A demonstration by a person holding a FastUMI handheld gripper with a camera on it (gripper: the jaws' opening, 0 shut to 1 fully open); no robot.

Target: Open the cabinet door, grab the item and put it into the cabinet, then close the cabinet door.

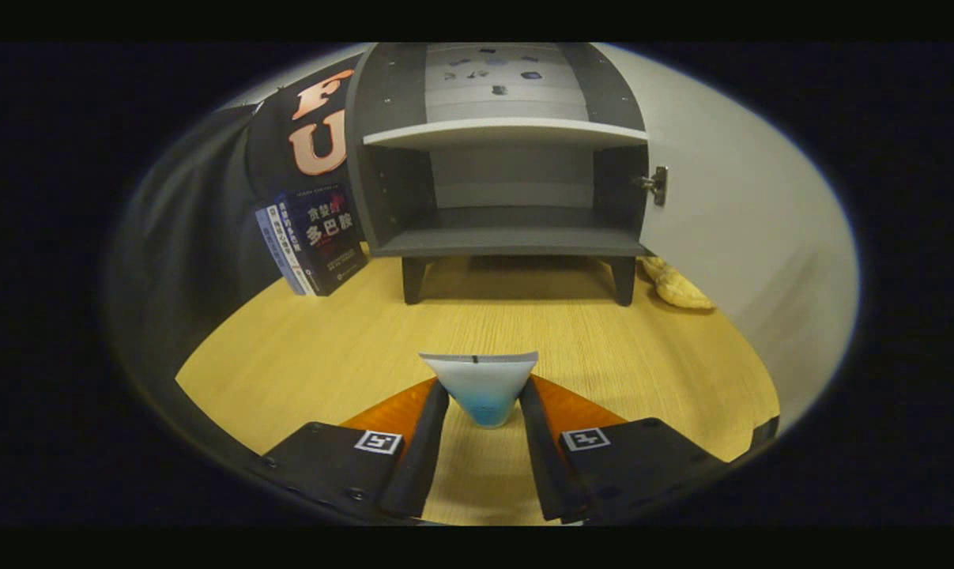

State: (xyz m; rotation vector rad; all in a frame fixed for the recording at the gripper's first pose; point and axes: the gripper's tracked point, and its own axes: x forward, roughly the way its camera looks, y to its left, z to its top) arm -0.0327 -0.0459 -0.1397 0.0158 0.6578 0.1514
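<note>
With its white door [729, 213] already swung wide beyond the jaws, the small dark grey wooden cabinet [504, 150] stands open, so the first step looks done. The jaws [484, 399] pinch a white-and-blue tapered pouch [483, 387] from both sides, held above the pale wooden tabletop [524, 324]. Carrying it onto the bare lower shelf [512, 237] and closing the door appear to remain.

The tongs [483, 395] are showing black fingers [423, 442] with orange backing and black-and-white square markers. The item [483, 387] is grading from white to blue. The cabinet [500, 150] is appearing dark grey, the table [603, 340] light wood-grain yellow.
</note>
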